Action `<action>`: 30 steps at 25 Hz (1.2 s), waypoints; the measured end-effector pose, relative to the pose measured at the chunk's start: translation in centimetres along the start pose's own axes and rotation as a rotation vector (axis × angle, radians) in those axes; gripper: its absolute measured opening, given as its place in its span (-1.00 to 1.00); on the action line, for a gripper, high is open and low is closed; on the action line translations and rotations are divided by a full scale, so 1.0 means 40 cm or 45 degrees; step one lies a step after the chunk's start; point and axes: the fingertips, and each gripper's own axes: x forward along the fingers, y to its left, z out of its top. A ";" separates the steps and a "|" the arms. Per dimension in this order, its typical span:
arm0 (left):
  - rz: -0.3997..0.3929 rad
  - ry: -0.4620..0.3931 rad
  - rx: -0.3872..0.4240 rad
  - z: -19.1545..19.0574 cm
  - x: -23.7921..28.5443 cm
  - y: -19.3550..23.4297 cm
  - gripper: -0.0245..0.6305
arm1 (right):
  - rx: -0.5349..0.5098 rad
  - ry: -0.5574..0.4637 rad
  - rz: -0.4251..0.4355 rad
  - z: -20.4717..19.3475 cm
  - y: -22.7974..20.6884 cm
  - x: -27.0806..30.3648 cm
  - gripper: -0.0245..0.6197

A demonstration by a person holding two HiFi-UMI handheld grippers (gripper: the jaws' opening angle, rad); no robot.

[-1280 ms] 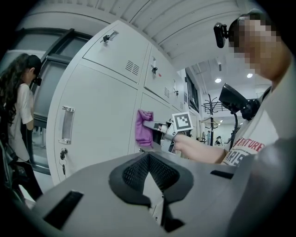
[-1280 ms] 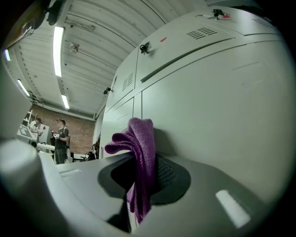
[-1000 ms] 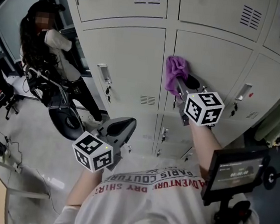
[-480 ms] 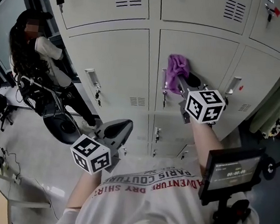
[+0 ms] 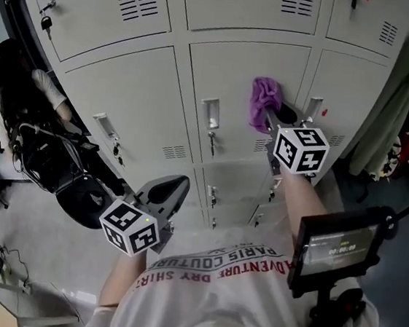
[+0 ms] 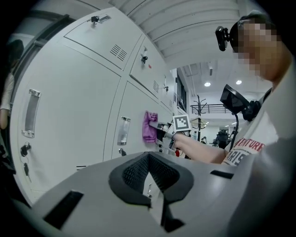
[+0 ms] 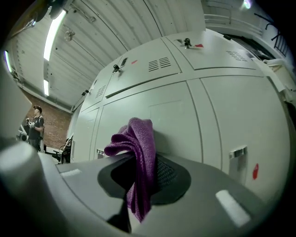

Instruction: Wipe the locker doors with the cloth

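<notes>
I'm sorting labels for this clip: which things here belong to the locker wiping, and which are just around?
In use: purple cloth, clamped in the right gripper; middle locker door it presses on.
Just around: empty left gripper, screen on stand, hanging green garment, seated person.

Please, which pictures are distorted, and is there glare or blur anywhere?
Both gripper views: strong fisheye, the straight locker doors bend and the corners go black. Right gripper view: the ceiling lamp is burnt out white; the cloth is sharp. Head view: even light, mild bending.
</notes>
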 end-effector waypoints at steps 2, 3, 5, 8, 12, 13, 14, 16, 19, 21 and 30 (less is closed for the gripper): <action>-0.027 0.006 0.001 -0.003 0.018 -0.015 -0.93 | 0.008 0.004 -0.052 -0.006 -0.045 -0.022 -0.76; -0.040 0.008 0.002 -0.003 0.026 -0.022 -0.93 | 0.010 0.007 -0.078 -0.010 -0.067 -0.032 -0.76; -0.061 0.011 0.007 -0.001 0.040 -0.035 -0.92 | 0.017 0.016 -0.127 -0.017 -0.109 -0.051 -0.76; -0.083 0.015 0.015 0.002 0.055 -0.051 -0.92 | 0.054 0.021 -0.187 -0.024 -0.166 -0.079 -0.76; -0.095 0.020 0.023 0.003 0.063 -0.064 -0.93 | 0.120 0.010 -0.226 -0.030 -0.215 -0.102 -0.76; -0.096 0.023 0.025 0.002 0.063 -0.066 -0.92 | 0.120 0.009 -0.229 -0.031 -0.219 -0.104 -0.76; -0.096 0.026 0.027 0.002 0.062 -0.067 -0.93 | 0.115 0.007 -0.231 -0.031 -0.221 -0.104 -0.76; -0.091 0.028 0.029 0.004 0.058 -0.067 -0.92 | 0.103 0.003 -0.241 -0.030 -0.222 -0.104 -0.76; -0.077 0.029 0.026 0.003 0.046 -0.062 -0.92 | 0.088 -0.001 -0.260 -0.025 -0.210 -0.110 -0.76; -0.065 0.031 0.020 0.000 0.037 -0.054 -0.92 | 0.063 -0.017 -0.237 -0.013 -0.175 -0.113 -0.76; 0.029 0.015 0.000 -0.004 -0.026 -0.008 -0.93 | 0.003 -0.080 0.103 -0.002 0.109 -0.054 -0.76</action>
